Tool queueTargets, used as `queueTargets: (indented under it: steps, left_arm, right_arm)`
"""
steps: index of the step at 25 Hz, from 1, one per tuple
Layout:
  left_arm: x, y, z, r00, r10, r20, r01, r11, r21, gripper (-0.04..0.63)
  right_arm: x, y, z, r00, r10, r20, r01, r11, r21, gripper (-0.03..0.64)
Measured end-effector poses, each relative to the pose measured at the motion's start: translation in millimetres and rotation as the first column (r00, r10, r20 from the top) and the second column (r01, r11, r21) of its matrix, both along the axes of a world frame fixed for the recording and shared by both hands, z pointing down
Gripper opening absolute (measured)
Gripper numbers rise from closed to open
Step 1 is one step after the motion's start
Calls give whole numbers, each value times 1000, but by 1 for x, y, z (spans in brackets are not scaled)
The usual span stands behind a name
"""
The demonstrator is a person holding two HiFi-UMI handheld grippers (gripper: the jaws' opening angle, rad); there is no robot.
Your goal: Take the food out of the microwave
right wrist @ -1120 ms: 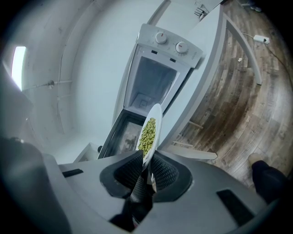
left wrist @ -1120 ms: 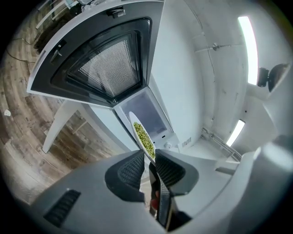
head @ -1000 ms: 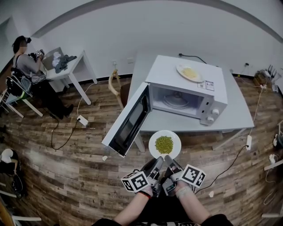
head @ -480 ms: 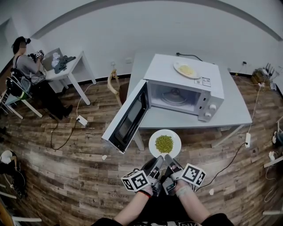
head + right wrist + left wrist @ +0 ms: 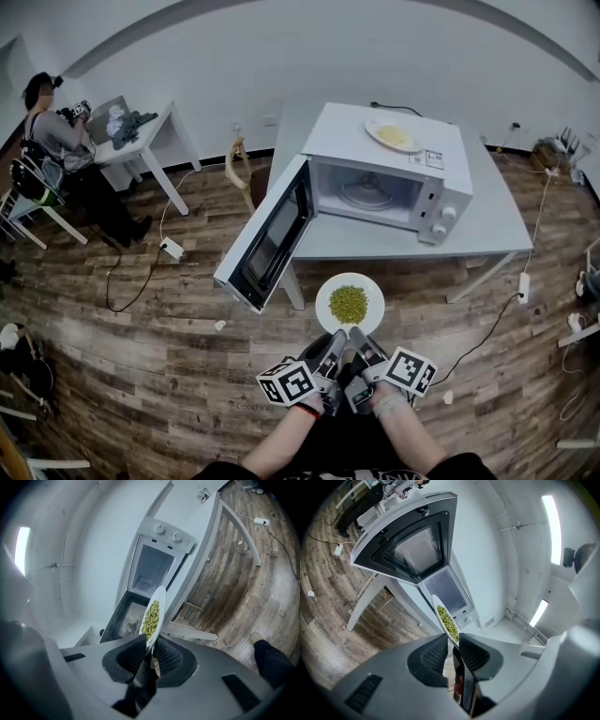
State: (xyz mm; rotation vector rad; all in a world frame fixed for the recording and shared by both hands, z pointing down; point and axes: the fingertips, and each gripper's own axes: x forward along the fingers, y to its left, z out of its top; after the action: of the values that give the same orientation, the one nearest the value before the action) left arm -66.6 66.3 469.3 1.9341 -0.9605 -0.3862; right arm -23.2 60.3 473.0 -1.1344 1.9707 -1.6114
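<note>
Head view: the plate [image 5: 323,304] of peas [image 5: 349,306] hangs centre frame, out of the microwave [image 5: 375,183], over the floor. Left gripper [image 5: 334,345] and right gripper [image 5: 362,341] both have jaws clamped narrow on its near rim. Danger: uneven hands tip it and peas roll off. Count: two grippers, one microwave, one open door [image 5: 267,239], two plates, the other plate [image 5: 392,134] atop the microwave, upper centre.

White room, dark plank floor

Plain white walls [image 5: 281,56] curve round the wood-plank floor [image 5: 141,356]. A grey table [image 5: 487,234] stands near the far wall. At the left a person [image 5: 56,141] sits at a small white table [image 5: 161,131], and tube lights [image 5: 551,527] glow overhead.
</note>
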Motion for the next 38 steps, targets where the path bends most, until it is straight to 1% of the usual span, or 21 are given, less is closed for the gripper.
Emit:
queueTargets:
  steps: [9,16,20,30,36,38]
  left_arm:
    - [0,16,8,1000,6,-2,-6,1000,-13,78]
    - [-1,11,-1,1000,-10,-7,10,1000,10,77]
    - [0,12,4,1000,-14,0,14,1000,-1,77]
    - [6,18,0,998,-69,-2,69,997,-15,77]
    - [13,26,-2,997,-83,-7,83,996,-28,77]
    - [14,29,-4,996,-87,-7,87,996,-28,77]
  right_arm:
    - [0,17,8,1000,2,-1,-2,1000,-13,69]
    - [-1,11,0,1000,-19,-7,19,1000,14,69]
    - [-1,12,4,1000,-26,1,26,1000,2,69]
    - [5,15,0,997,-76,5,76,997,-13,69]
    - [13,22,-1,996,-90,-13,89,996,-22,69]
    - [14,25,-3,996,-92,-2,91,996,-24,69]
